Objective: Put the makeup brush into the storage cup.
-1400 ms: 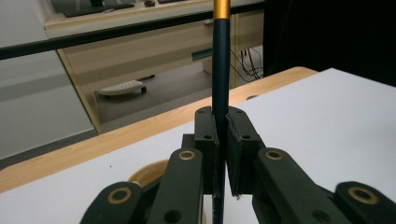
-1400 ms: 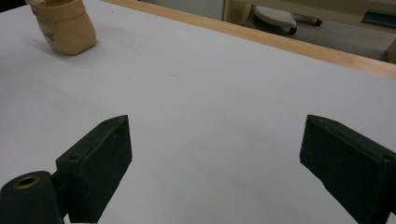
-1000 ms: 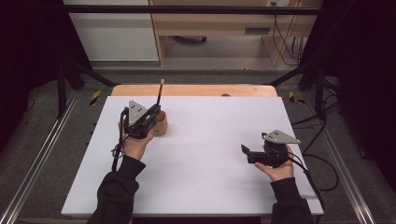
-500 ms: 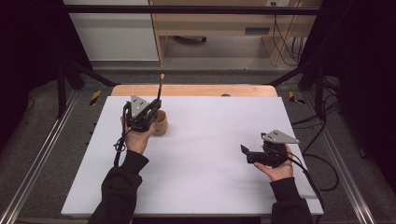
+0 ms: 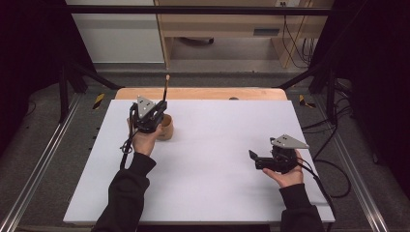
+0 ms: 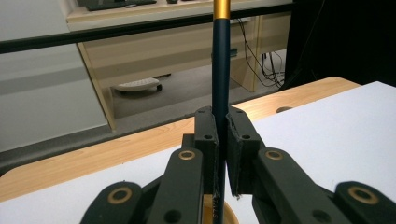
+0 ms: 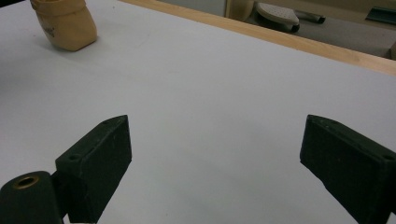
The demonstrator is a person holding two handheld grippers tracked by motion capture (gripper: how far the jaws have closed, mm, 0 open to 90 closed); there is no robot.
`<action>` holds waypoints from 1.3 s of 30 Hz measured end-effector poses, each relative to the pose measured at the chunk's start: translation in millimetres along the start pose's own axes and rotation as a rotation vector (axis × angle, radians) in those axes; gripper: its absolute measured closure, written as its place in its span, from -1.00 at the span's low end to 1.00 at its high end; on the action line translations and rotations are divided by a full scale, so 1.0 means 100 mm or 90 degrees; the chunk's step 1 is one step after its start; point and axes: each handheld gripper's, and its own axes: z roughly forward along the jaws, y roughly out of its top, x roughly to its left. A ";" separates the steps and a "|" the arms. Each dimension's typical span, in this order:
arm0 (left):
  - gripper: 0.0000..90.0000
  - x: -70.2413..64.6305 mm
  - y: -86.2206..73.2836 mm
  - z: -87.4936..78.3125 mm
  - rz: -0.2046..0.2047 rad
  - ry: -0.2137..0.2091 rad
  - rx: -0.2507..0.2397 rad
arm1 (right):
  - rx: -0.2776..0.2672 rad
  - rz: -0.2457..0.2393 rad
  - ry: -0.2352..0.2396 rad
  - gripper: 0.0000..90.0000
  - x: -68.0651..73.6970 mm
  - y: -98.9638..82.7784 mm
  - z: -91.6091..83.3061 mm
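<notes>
A dark blue stick with a gold band (image 6: 221,70) stands upright, and my left gripper (image 6: 222,135) is shut on its shaft. In the high view the left gripper (image 5: 162,107) holds the stick (image 5: 166,89) directly over a small wooden cup (image 5: 167,129) at the back left of the white board. The cup's rim (image 6: 229,215) shows just below the jaws, which hide the stick's lower end. My right gripper (image 5: 252,159) is open over the board's right side, with nothing between its fingers. In its own view the right gripper (image 7: 215,158) faces the cup (image 7: 65,25) from a distance.
The white board (image 5: 212,188) lies on a wooden table whose far edge (image 5: 203,93) shows behind it. Metal rails (image 5: 38,169) run along both sides. A black bar (image 5: 193,9) crosses overhead at the back. Cables (image 5: 333,169) trail off to the right.
My left gripper has risen slightly with the stick, whose top now sits higher above the cup. The right gripper has hardly moved.
</notes>
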 end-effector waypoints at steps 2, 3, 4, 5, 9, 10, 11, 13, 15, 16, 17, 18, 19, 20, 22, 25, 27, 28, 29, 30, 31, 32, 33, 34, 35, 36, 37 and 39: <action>0.85 0.01 -0.02 0.03 -0.003 0.003 0.002 | 0.001 -0.002 -0.002 -0.80 0.00 0.00 0.00; 0.85 0.01 -0.03 0.04 -0.003 0.004 0.003 | 0.002 0.000 -0.002 -0.80 0.00 0.00 0.01; 0.85 0.02 -0.04 0.06 -0.002 0.006 0.005 | 0.002 -0.003 -0.003 -0.80 0.00 0.00 0.01; 0.85 0.02 -0.04 0.07 -0.005 0.008 0.004 | 0.003 -0.004 -0.003 -0.80 0.00 0.00 0.01; 0.85 0.03 -0.07 0.12 -0.008 0.013 0.004 | 0.005 -0.003 -0.003 -0.80 0.00 0.00 0.02; 0.85 0.04 -0.08 0.13 -0.006 0.015 0.007 | 0.005 -0.003 -0.002 -0.80 0.00 -0.01 0.02; 0.85 0.04 -0.09 0.14 -0.008 0.015 0.008 | 0.005 -0.002 -0.002 -0.80 0.00 -0.01 0.02; 0.85 0.05 -0.11 0.16 -0.006 0.017 0.010 | 0.004 -0.005 -0.002 -0.80 0.00 -0.01 0.02; 0.85 0.05 -0.12 0.18 -0.009 0.019 0.011 | 0.004 -0.003 -0.002 -0.80 0.00 -0.01 0.02; 0.85 0.06 -0.13 0.19 -0.008 0.020 0.014 | 0.005 -0.005 -0.002 -0.80 0.00 -0.01 0.02; 0.85 0.06 -0.14 0.20 -0.008 0.020 0.017 | 0.005 -0.004 -0.002 -0.80 0.00 -0.01 0.02; 0.85 0.06 -0.15 0.21 -0.008 0.022 0.019 | 0.005 -0.004 -0.002 -0.80 0.00 -0.01 0.02; 0.85 0.07 -0.16 0.22 -0.009 0.021 0.023 | 0.005 -0.003 -0.002 -0.80 0.00 -0.01 0.02; 0.85 0.07 -0.17 0.23 -0.010 0.021 0.025 | 0.005 -0.004 -0.001 -0.80 0.00 -0.01 0.02; 0.85 0.07 -0.18 0.24 -0.012 0.019 0.028 | 0.004 -0.005 -0.001 -0.80 0.00 -0.01 0.02; 0.85 0.07 -0.20 0.27 -0.011 0.021 0.033 | 0.003 -0.004 0.000 -0.80 0.00 -0.01 0.01; 0.85 0.07 -0.21 0.27 -0.013 0.022 0.035 | 0.002 -0.004 -0.001 -0.80 0.00 0.00 0.01; 0.85 0.08 -0.23 0.28 -0.015 0.023 0.039 | 0.002 -0.003 0.000 -0.80 0.00 0.00 0.01; 0.85 0.08 -0.24 0.29 -0.014 0.024 0.040 | 0.002 -0.002 0.000 -0.80 0.00 0.00 0.01; 0.85 0.09 -0.25 0.29 -0.014 0.023 0.043 | 0.001 -0.003 0.000 -0.80 0.00 0.00 0.01; 0.85 0.09 -0.26 0.29 -0.016 0.022 0.043 | 0.001 -0.002 0.002 -0.80 0.00 0.00 0.01; 0.85 0.09 -0.27 0.29 -0.016 0.022 0.044 | 0.003 -0.003 0.001 -0.80 0.00 -0.01 0.01; 0.85 0.09 -0.29 0.30 -0.016 0.022 0.045 | 0.003 -0.003 0.001 -0.80 0.00 -0.01 0.01; 0.85 0.10 -0.30 0.30 -0.014 0.023 0.049 | 0.003 -0.004 0.001 -0.80 0.00 -0.01 0.01; 0.85 0.10 -0.31 0.30 -0.016 0.022 0.050 | 0.003 -0.002 0.001 -0.79 0.00 -0.01 0.01; 0.85 0.10 -0.32 0.31 -0.018 0.022 0.050 | 0.003 -0.003 0.001 -0.80 0.00 -0.01 0.01; 0.85 0.10 -0.33 0.31 -0.015 0.022 0.052 | 0.003 -0.003 0.001 -0.79 0.00 -0.01 0.01; 0.85 0.10 -0.36 0.31 -0.016 0.023 0.056 | 0.004 -0.002 0.001 -0.80 0.00 -0.01 0.01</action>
